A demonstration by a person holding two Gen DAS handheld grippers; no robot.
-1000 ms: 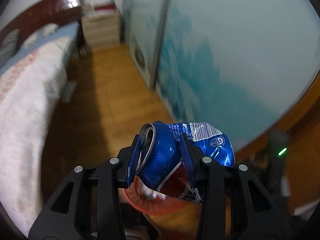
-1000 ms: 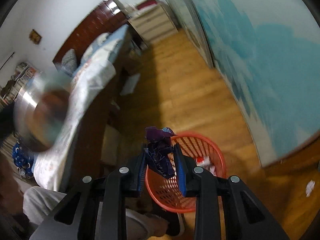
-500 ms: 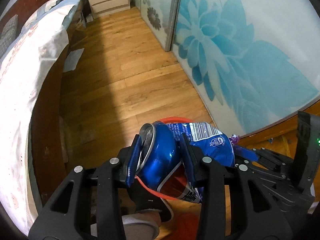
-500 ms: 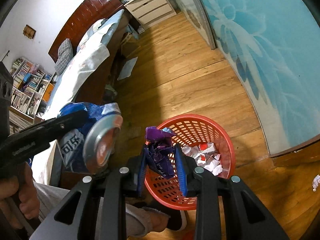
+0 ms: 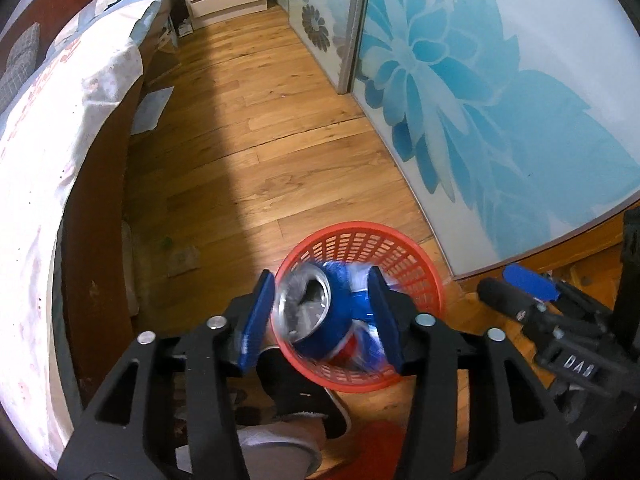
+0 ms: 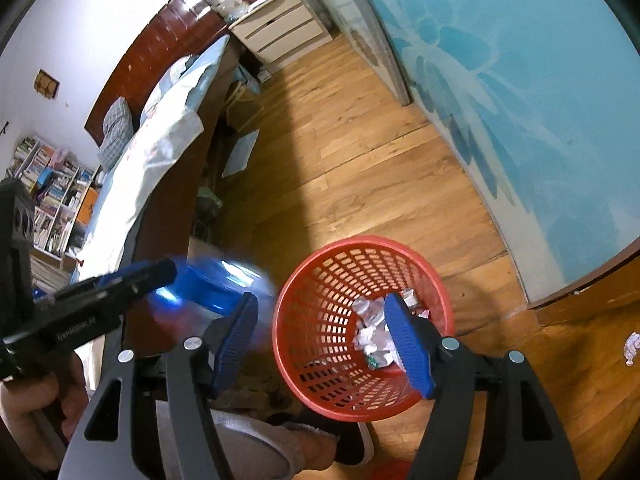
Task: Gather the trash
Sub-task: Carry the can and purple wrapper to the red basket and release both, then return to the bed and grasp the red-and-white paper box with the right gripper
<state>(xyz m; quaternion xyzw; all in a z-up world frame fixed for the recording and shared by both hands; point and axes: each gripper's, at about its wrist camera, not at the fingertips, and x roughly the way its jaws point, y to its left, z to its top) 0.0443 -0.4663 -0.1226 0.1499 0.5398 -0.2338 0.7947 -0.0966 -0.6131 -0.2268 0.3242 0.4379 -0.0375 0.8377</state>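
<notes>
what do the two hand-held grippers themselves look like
Both look alike: the left hand-held gripper and right hand-held gripper have matte black angular frames with triangular cut-outs, silver round bolts at the joints, and ribbed blue pads lining the fingers. White lettering marks the side of each body, too blurred to read fully. No cables show. A bare hand grips the left one.

Wooden floor (image 6: 360, 168): red mesh basket (image 6: 320, 300) standing on it; paper sheet (image 5: 152, 108) flat beside bed (image 5: 48, 140); crumpled scrap (image 6: 631, 343) near wall.
</notes>
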